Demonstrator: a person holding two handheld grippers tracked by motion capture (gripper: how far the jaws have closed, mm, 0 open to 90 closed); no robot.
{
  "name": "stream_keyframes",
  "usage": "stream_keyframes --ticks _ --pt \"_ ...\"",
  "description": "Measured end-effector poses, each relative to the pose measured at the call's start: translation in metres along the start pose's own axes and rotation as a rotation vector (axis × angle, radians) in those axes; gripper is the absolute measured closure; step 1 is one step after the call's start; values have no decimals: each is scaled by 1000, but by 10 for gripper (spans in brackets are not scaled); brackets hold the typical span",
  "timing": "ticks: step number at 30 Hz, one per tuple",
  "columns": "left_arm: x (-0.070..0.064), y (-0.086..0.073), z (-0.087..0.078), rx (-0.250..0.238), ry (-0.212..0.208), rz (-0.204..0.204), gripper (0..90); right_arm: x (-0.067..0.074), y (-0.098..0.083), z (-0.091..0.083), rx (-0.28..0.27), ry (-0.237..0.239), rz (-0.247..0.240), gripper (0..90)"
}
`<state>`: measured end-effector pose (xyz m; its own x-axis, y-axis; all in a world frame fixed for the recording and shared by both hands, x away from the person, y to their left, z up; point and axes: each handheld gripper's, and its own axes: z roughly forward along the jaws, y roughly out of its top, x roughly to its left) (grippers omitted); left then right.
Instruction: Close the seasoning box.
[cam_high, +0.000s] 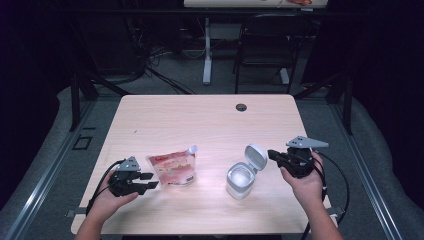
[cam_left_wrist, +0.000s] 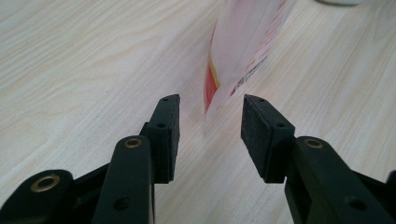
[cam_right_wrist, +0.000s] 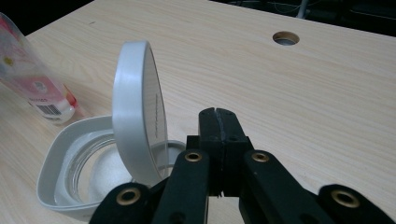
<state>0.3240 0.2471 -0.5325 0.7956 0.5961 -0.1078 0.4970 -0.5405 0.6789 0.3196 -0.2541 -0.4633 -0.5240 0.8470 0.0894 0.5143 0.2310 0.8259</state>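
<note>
One pouch (cam_high: 173, 168), spout (cam_high: 192, 149) toward far right.

Taking the table (cam_high: 210, 120) as the landmark, both forearms come in over its near edge. The left hand (cam_high: 107, 197) holds the left gripper (cam_high: 150, 181) low over the near-left part of the table, pointing toward its middle, jaws standing apart with nothing pressed between the pads (cam_left_wrist: 170, 135). The right hand (cam_high: 305, 182) holds the right gripper (cam_high: 272, 155) above the near-right part, pointing left, jaws pressed together.
</note>
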Motion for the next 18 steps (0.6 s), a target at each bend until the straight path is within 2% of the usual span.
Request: stream_keyframes --ticks 18 --pt "0 0 0 1 9 2 576 7 -2 2 -7 18 -6 900"
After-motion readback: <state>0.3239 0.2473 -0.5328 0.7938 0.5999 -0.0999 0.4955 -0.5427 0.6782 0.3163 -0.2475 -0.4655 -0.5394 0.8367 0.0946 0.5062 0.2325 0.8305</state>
